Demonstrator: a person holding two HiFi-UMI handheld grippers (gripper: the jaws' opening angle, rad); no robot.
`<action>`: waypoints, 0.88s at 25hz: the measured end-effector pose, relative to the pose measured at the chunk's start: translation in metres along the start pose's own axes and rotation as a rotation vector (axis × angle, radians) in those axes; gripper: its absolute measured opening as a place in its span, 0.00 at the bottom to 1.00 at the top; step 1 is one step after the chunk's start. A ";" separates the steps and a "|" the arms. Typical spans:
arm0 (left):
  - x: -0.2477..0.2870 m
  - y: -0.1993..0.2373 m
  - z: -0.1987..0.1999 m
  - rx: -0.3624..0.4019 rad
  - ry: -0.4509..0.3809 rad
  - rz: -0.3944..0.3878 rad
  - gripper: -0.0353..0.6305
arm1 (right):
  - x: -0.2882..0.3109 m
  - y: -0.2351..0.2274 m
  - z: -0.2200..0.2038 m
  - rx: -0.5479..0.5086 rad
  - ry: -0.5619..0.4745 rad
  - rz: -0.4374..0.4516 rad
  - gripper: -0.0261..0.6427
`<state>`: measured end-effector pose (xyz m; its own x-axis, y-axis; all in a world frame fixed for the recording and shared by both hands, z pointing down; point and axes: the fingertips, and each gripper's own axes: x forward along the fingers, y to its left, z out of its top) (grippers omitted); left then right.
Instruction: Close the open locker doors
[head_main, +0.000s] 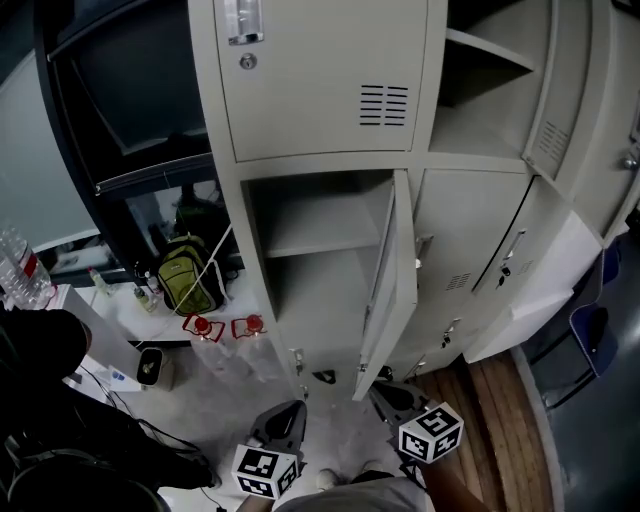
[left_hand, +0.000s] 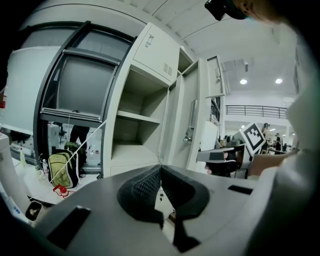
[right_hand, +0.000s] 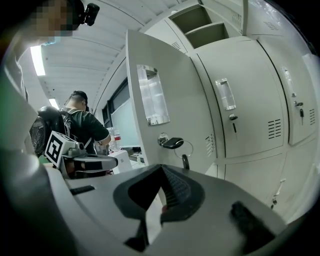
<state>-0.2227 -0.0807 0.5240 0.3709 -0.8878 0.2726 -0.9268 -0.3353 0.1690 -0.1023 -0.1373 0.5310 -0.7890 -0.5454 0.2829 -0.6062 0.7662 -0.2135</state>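
A beige locker bank fills the head view. Its lower middle door (head_main: 396, 270) stands wide open, edge-on, baring an empty shelved compartment (head_main: 315, 260). The upper right compartment (head_main: 490, 80) is open too, its door (head_main: 562, 85) swung to the right. Low in front, my left gripper (head_main: 288, 415) and right gripper (head_main: 392, 397) are both shut and hold nothing. The left gripper (left_hand: 160, 168) points at the open compartment (left_hand: 134, 131). The right gripper (right_hand: 161, 168) faces the open door's outer side (right_hand: 170, 80), where a key (right_hand: 173, 143) sits in the lock.
A green backpack (head_main: 188, 276), small bottles and red-handled items (head_main: 226, 326) lie on the floor left of the lockers. A water bottle (head_main: 20, 266) stands at the far left, a blue chair (head_main: 592, 336) at the right. A person with a backpack (right_hand: 80, 125) stands behind.
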 end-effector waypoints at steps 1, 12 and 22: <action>-0.002 0.003 0.000 -0.001 -0.006 0.005 0.08 | 0.004 0.003 0.001 -0.004 0.001 0.006 0.08; -0.013 0.026 -0.002 -0.023 -0.012 0.061 0.08 | 0.041 0.029 0.007 -0.037 0.028 0.091 0.08; -0.011 0.042 0.006 -0.032 -0.030 0.123 0.08 | 0.070 0.041 0.013 -0.058 0.059 0.180 0.08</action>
<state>-0.2660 -0.0871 0.5225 0.2525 -0.9307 0.2645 -0.9626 -0.2138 0.1665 -0.1835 -0.1485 0.5300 -0.8757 -0.3786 0.2996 -0.4479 0.8688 -0.2113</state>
